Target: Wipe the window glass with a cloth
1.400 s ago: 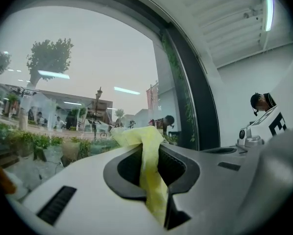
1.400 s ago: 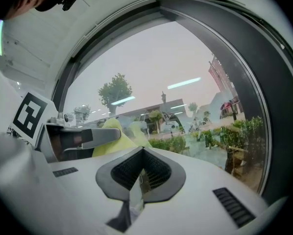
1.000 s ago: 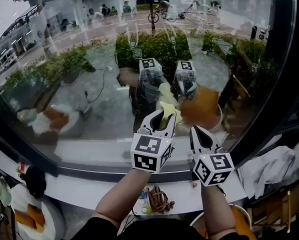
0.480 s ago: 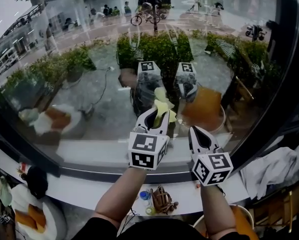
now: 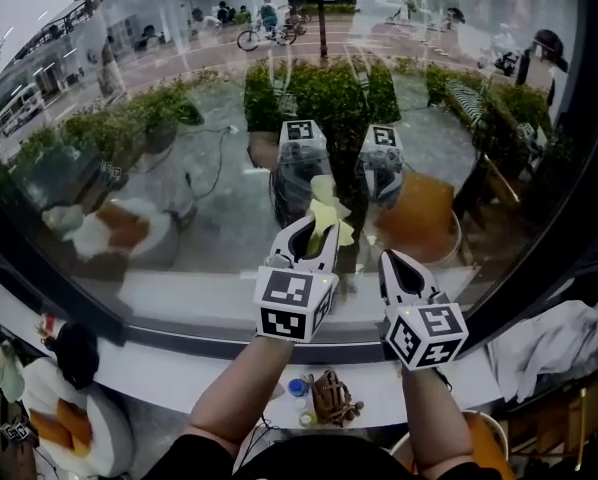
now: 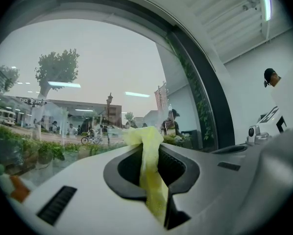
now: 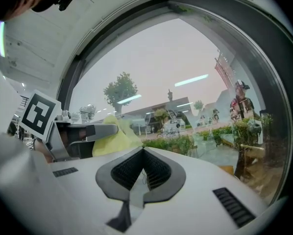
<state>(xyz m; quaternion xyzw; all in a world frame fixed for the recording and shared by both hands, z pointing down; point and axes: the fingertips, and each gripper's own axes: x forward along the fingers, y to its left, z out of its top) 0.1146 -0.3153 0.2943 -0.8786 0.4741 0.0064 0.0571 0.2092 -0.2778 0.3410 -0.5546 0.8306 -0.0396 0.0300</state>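
Since a second ago our left claw, clamped on the yellow cloth, has edged left along the lower window glass, so we judge wiping barely begun; right claw closed, empty.

Street-level interior, likely café or shop front; exact kind unclear. Big window glass in dark frame spans 9 to 3 o'clock. Outside at 12 o'clock: paved street, cyclist, hedge. White sill at 6 o'clock carries small clutter. Plate with orange food at 7 o'clock; white fabric at 4 o'clock.
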